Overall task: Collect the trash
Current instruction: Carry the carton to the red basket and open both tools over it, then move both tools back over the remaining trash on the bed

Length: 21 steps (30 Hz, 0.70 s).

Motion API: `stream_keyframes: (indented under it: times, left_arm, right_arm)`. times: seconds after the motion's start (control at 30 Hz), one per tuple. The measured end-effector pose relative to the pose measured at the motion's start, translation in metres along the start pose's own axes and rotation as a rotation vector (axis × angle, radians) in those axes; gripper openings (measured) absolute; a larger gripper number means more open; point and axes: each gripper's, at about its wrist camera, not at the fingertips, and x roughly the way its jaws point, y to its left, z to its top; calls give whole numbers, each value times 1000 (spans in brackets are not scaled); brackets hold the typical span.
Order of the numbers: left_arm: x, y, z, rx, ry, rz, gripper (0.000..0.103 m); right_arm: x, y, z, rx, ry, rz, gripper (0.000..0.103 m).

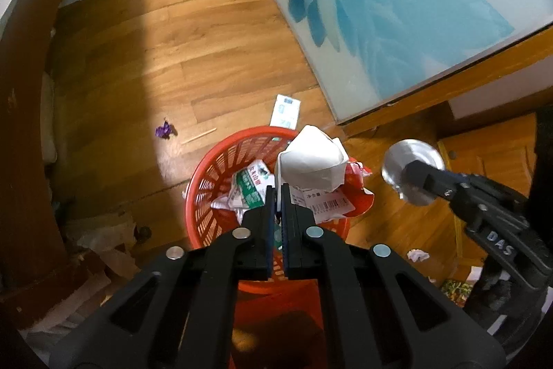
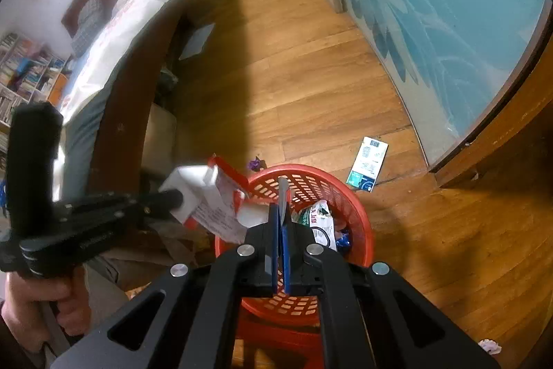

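Observation:
A red plastic basket [image 1: 207,196] [image 2: 359,223] stands on the wooden floor, holding a green-and-white packet [image 1: 250,187] [image 2: 316,217] and other wrappers. My left gripper [image 1: 278,192] [image 2: 178,196] is shut on a white-and-red carton [image 1: 311,161] [image 2: 207,196], held over the basket's rim. My right gripper [image 2: 281,208] [image 1: 409,173] is shut on a thin silver metal lid [image 1: 413,172] [image 2: 284,192], seen edge-on in the right wrist view, above the basket. On the floor lie a blue-and-white packet [image 1: 286,111] [image 2: 368,163], a purple wrapper [image 1: 165,129] [image 2: 254,164], a wooden stick [image 1: 200,135] and a crumpled paper ball [image 1: 418,255] [image 2: 489,346].
A bed with a dark wooden frame [image 2: 117,113] runs along the left. A glass door with a blue flower print [image 1: 397,6] [image 2: 449,6] bounds the right side. A person's hand [image 2: 34,306] holds the left gripper's handle. Papers and bags [image 1: 103,244] lie by the bed frame.

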Motion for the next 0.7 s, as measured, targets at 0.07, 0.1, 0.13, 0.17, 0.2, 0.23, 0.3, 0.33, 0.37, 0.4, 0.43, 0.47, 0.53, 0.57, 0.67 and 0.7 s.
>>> stream_keyframes:
  times: [0.07,0.1,0.13,0.17,0.2,0.23,0.3,0.33,0.37,0.4,0.43,0.47,0.53,0.57,0.67,0.7]
  left_arm:
    - [4,0,1,-13,17,-8,4]
    - [4,-1,1,-10,19,-9,5]
    - [4,-1,0,-3,18,-6,5]
    - [2,-2,0,2,15,-2,7]
    - [0,-1,0,2,11,-4,13]
    - [0,-1,0,-1,7,-7,16]
    - [-2,1,1,-6,-5,-3,43]
    - [-3,2,1,-6,-14,-4,49]
    - [-4,2,0,-5,-22,-5,54]
    - [-6,2,0,-2,-26,-7,55]
    - [-7,1,0,3,-29,-11,55]
    - [-8,1,0,6,-35,-11,55]
    - [-13,2,-1,7,-50,-10,55]
    - [-17,3,-1,6,-62,-13,55]
    - [-35,7,0,-2,-118,-10,55]
    - [-43,9,1,-6,-142,-6,55]
  right_arm:
    - [-1,4,2,-16,-4,-1,6]
    - [-3,4,2,-19,-4,-7,6]
    - [-4,5,2,-20,0,-10,7]
    - [-5,5,4,-19,2,-12,7]
    - [-6,5,4,-17,2,-19,7]
    - [-7,6,4,-16,8,-22,7]
    - [-8,6,4,-14,13,-24,8]
    - [-9,7,4,-15,14,-19,20]
    - [-11,7,3,-15,6,-11,47]
    - [-14,8,3,-16,-10,-14,57]
    - [-18,10,4,-24,-21,-30,60]
    - [-19,10,4,-29,-21,-37,60]
    - [-25,14,6,-34,-34,-47,60]
    - [-28,17,7,-44,-40,-56,60]
    - [-38,27,13,-66,-70,-70,60]
    - [-43,33,16,-79,-79,-69,60]
